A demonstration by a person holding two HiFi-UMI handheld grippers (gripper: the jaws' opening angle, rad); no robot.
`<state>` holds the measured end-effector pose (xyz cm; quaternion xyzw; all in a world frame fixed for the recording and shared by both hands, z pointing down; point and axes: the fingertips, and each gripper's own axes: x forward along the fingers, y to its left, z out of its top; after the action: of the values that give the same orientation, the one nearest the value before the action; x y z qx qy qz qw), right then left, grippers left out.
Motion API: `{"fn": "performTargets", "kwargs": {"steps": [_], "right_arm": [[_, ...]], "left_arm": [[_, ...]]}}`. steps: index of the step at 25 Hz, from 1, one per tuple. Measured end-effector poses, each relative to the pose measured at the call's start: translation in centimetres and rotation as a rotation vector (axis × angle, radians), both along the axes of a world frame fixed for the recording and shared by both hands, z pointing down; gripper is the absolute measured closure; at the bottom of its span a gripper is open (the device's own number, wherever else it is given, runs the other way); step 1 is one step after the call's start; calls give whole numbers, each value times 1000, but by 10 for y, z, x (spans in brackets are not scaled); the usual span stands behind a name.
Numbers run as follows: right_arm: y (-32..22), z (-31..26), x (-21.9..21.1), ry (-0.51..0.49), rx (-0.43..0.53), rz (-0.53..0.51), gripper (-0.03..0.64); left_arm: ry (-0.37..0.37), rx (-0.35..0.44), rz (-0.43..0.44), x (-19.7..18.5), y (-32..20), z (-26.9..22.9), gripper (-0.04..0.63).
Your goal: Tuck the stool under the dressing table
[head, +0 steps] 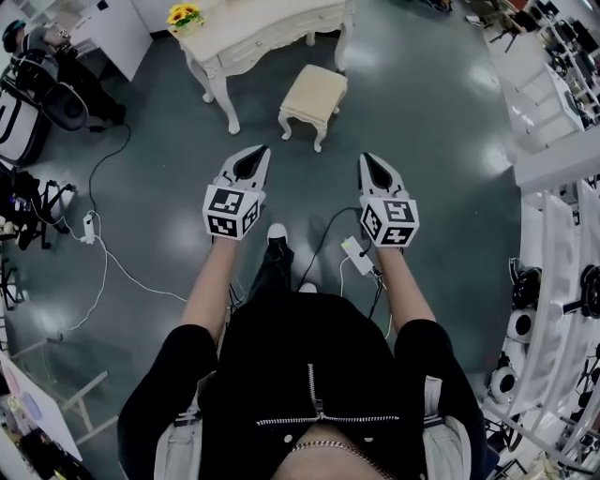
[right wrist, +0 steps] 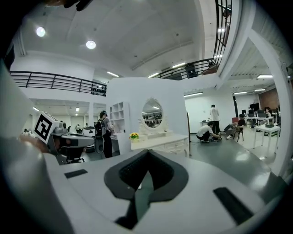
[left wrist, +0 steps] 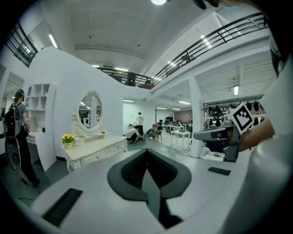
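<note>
Stool, dressing table on floor

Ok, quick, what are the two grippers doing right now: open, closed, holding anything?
Left gripper: closed, holding nothing.
Right gripper: closed, holding nothing.

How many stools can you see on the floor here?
1. The cushioned stool stands just in front of the dressing table, not under it. The picture's crowded edges could hide others.
</note>
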<state>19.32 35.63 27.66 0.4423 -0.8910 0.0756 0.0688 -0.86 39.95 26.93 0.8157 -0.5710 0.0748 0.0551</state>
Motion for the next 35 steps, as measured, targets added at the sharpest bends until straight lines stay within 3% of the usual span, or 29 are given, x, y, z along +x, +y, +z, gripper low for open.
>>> {"fn": "performTargets", "kwargs": {"steps": [17,29,35], "right_arm": [[-194,6,-99,-30,-43,122,611],[-292,24,-125,-23,-73,140,611],[-372,35,-132,-36,-79,128,611]], "left_arm": [[-33,-3,131,-93,-211,4,574],[-13,-41,124,-126,-306,25,574],[-25,-52,118,-130,-382,28,574]]}}
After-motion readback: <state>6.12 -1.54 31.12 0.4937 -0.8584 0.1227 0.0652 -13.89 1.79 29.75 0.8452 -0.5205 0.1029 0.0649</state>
